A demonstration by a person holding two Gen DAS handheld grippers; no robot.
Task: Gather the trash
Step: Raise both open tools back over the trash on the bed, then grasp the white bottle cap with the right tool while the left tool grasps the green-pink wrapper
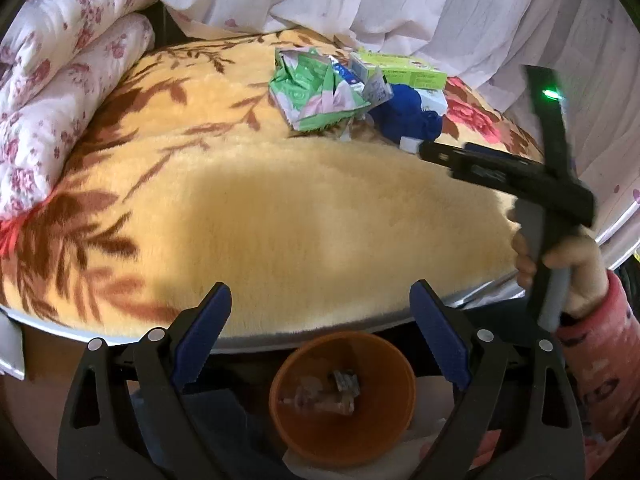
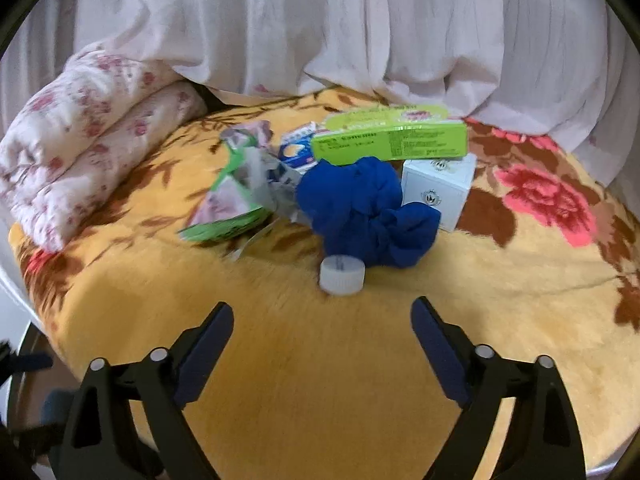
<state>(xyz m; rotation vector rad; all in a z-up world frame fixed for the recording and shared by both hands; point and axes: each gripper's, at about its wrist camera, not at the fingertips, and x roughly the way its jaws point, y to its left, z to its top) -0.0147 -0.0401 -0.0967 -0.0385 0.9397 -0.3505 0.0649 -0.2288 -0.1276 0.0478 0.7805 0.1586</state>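
A pile of trash lies on the yellow floral blanket [image 2: 360, 380]: a crumpled green wrapper [image 2: 236, 200], a blue-and-white packet [image 2: 298, 152], a long green box [image 2: 390, 140], a white box [image 2: 438, 188] and a bunched blue cloth [image 2: 368, 208]. A white bottle cap [image 2: 342, 276] sits just ahead of my right gripper [image 2: 322, 310], which is open and empty. My left gripper [image 1: 320, 296] is open and empty above an orange bin [image 1: 292, 364] holding a few scraps. In the left wrist view, one of the right gripper's fingers [image 1: 444, 155] reaches toward the pile [image 1: 316, 92].
A folded flowered quilt [image 2: 80, 140] lies along the left of the bed. White draped fabric [image 2: 360, 32] hangs behind the pile. The bed's metal edge [image 1: 248, 342] runs just above the bin. A hand in a pink sleeve [image 1: 576, 272] holds the right tool.
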